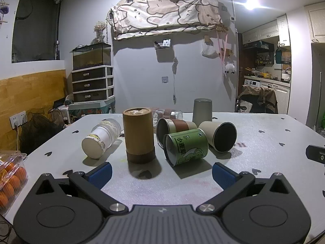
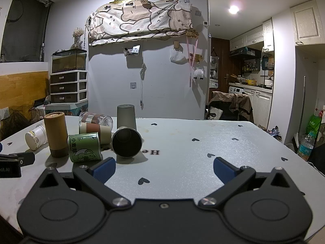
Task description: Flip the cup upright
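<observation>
1. Left wrist view: left gripper (image 1: pixel 161 171) low over the grey table (image 1: pixel 264 162), blue pads spread wide, nothing between them.
2. Just ahead of it, the brown cylinder (image 1: pixel 139 135) stands on end; beside that the green cup (image 1: pixel 185 146) lies on its side, mouth toward the camera.
3. White cup (image 1: pixel 102 137) lies tipped, left of the cylinder. Beige cup (image 1: pixel 220 135) lies tipped to the right, dark mouth forward.
4. Banded cup (image 1: pixel 172 127) lies behind the green one; grey cup (image 1: pixel 202 112) stands inverted further back.
5. Right wrist view: right gripper (image 2: pixel 164 170) also spread apart and empty, with the beige cup ahead to its left.
</observation>
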Demonstrator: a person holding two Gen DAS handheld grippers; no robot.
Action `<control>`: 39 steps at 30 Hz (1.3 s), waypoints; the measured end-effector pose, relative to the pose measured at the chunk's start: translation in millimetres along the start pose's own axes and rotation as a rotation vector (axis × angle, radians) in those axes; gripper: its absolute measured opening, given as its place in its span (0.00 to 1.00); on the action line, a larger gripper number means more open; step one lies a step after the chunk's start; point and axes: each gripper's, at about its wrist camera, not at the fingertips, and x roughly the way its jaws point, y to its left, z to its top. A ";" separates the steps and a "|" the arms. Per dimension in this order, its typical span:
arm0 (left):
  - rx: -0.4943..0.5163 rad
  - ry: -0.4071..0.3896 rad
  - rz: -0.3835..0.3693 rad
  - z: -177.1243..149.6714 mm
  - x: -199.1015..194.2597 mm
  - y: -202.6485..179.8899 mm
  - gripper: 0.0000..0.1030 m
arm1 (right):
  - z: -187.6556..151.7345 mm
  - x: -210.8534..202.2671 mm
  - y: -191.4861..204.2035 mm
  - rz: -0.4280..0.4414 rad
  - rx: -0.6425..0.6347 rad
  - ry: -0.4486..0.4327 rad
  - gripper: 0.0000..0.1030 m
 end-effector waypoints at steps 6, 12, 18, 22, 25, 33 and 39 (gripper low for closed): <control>0.002 -0.001 0.001 0.0 0.0 0.0 1.00 | 0.2 0.3 0.7 0.002 0.000 0.000 1.00; 0.003 -0.001 0.000 -0.1 -0.2 -0.2 1.00 | 0.1 0.6 0.9 0.001 -0.001 0.001 1.00; 0.004 -0.002 0.000 1.5 0.4 2.0 1.00 | 0.0 0.9 0.9 -0.001 -0.001 0.001 1.00; 0.004 -0.002 0.000 1.8 0.4 2.2 1.00 | -0.2 1.1 1.1 -0.001 -0.002 0.002 1.00; 0.004 -0.002 0.000 1.9 0.2 2.1 1.00 | -0.5 1.3 1.3 -0.001 -0.002 0.003 1.00; 0.012 -0.002 -0.004 1.4 -0.5 3.7 1.00 | -1.2 0.9 1.9 -0.002 -0.002 0.005 1.00; 0.014 0.000 -0.001 0.8 -3.0 3.7 1.00 | -2.5 3.3 1.2 -0.002 -0.002 0.006 1.00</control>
